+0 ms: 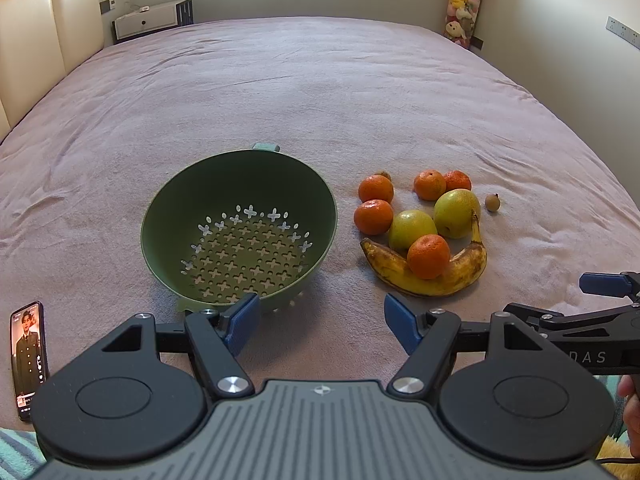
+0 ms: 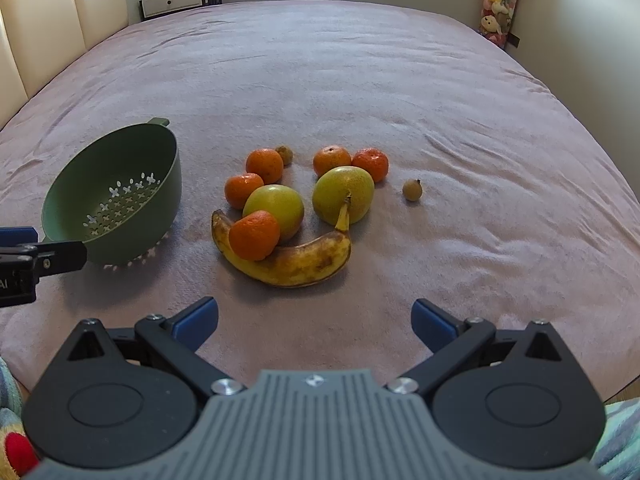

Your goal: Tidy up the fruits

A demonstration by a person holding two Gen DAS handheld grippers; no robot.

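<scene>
A green colander (image 1: 240, 232) sits empty on the bed, also in the right wrist view (image 2: 116, 196). To its right lies a fruit pile: a spotted banana (image 1: 432, 272) (image 2: 288, 260), two yellow-green pears (image 1: 456, 208) (image 2: 344, 194), several tangerines (image 1: 428, 256) (image 2: 254, 236) and two small brown fruits (image 1: 493, 202) (image 2: 412, 190). My left gripper (image 1: 320, 320) is open and empty, just in front of the colander. My right gripper (image 2: 314, 320) is open and empty, in front of the banana.
A phone (image 1: 28, 356) with a lit screen lies at the bed's near left. The pink blanket (image 2: 360, 80) covers the bed. A headboard (image 1: 48, 36), a white cabinet (image 1: 148, 20) and hanging plush toys (image 1: 464, 0) stand beyond.
</scene>
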